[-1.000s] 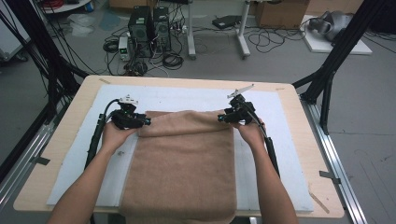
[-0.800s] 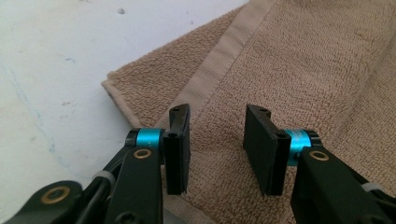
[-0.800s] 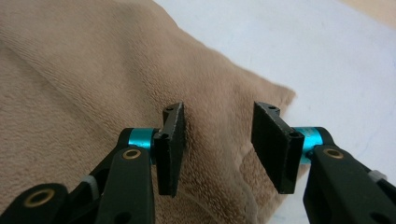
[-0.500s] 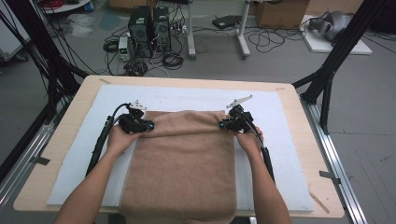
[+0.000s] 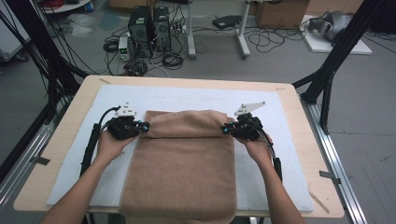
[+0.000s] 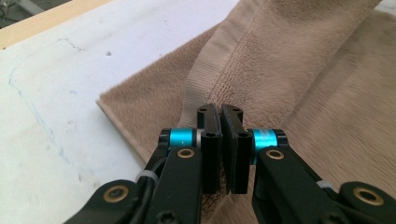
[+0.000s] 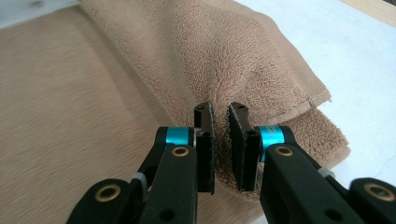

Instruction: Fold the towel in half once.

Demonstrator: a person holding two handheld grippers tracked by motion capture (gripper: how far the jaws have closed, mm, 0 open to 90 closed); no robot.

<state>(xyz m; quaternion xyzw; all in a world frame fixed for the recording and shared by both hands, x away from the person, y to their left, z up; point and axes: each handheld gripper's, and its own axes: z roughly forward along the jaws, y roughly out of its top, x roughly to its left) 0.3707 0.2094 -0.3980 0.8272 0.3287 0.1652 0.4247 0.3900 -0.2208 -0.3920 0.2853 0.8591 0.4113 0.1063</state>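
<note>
The towel lies mid-frame in the high view, long axis running top to bottom, far edge folded up. Left gripper and right gripper pinch its far corners, jaws having just closed.

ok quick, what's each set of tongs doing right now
Left tongs: just closed, clamped on the towel's far left corner.
Right tongs: just closed, clamped on its far right corner.

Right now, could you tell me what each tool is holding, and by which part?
Both hold the tan towel: the left tool pinches its far left corner, the right tool its far right corner, both lifted off the table.
</note>
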